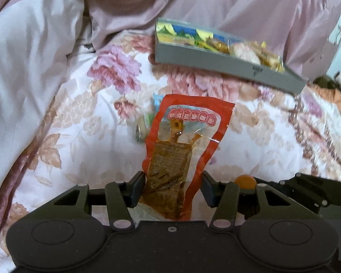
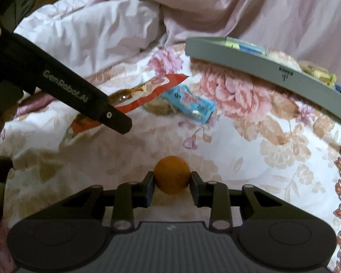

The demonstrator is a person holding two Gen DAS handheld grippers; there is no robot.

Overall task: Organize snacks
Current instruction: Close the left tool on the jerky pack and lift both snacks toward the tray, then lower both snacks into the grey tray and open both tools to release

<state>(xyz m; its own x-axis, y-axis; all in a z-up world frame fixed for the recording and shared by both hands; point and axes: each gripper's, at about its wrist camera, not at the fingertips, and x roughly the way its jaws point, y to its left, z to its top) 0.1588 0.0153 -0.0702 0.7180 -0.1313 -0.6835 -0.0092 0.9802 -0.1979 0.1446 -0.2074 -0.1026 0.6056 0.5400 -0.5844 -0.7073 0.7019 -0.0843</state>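
Observation:
A red snack packet [image 1: 181, 136] with brown contents runs lengthwise between the fingers of my left gripper [image 1: 174, 186]. Both pads press its sides, and in the right wrist view the red snack packet [image 2: 147, 91] is tilted up off the bed behind a left fingertip [image 2: 118, 119]. My right gripper [image 2: 171, 182] is shut on a small orange ball [image 2: 171, 174], which also shows in the left wrist view as the orange ball [image 1: 245, 181]. A grey tray [image 1: 216, 60] holding several snack packs sits further back on the right.
A blue wrapped snack [image 2: 193, 105] and a round pale snack [image 2: 158, 108] lie on the floral bedspread [image 2: 272, 159] beyond the red packet. A bunched pink duvet [image 1: 193, 0] rises behind the grey tray [image 2: 261, 68] and along the left.

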